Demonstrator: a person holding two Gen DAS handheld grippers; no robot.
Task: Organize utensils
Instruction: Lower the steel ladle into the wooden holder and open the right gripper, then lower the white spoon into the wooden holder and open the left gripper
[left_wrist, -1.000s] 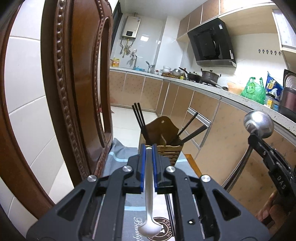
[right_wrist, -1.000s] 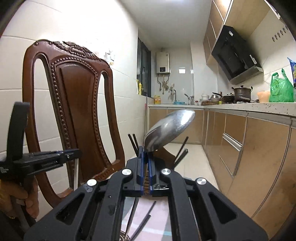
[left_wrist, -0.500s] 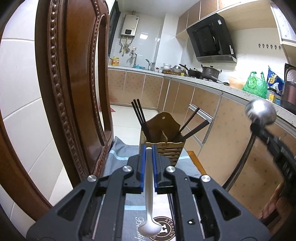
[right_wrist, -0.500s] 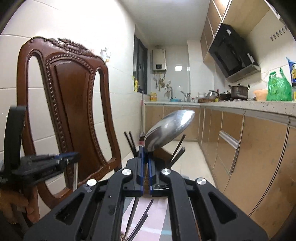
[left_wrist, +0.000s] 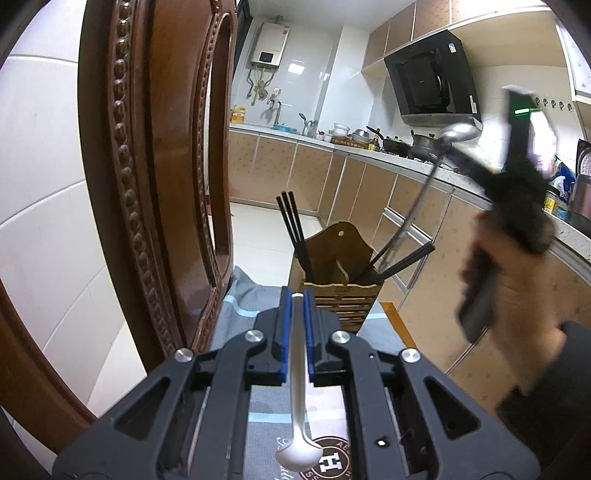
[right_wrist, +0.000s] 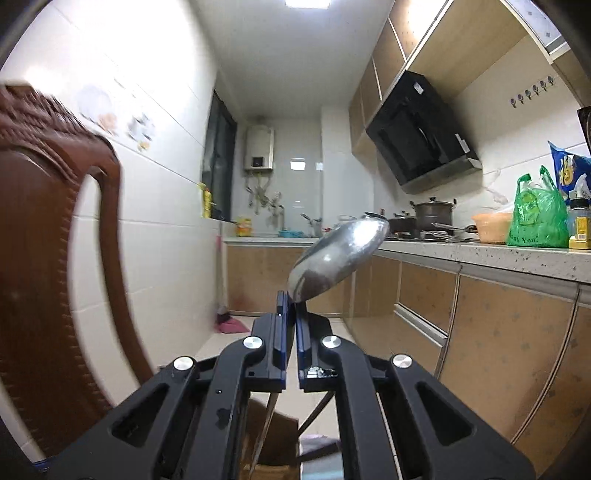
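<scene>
Black chopsticks are already stood in the slatted wooden utensil holder at centre frame; two spoons remain outside it. A slim matte metal spoon, bowl nearest the camera, is clamped in the left gripper at lower centre. A polished, long-handled ladle is clamped in the right gripper, its rounded bowl raised mid-frame.

home kitchen | range hood | pots on stove | cabinets
</scene>
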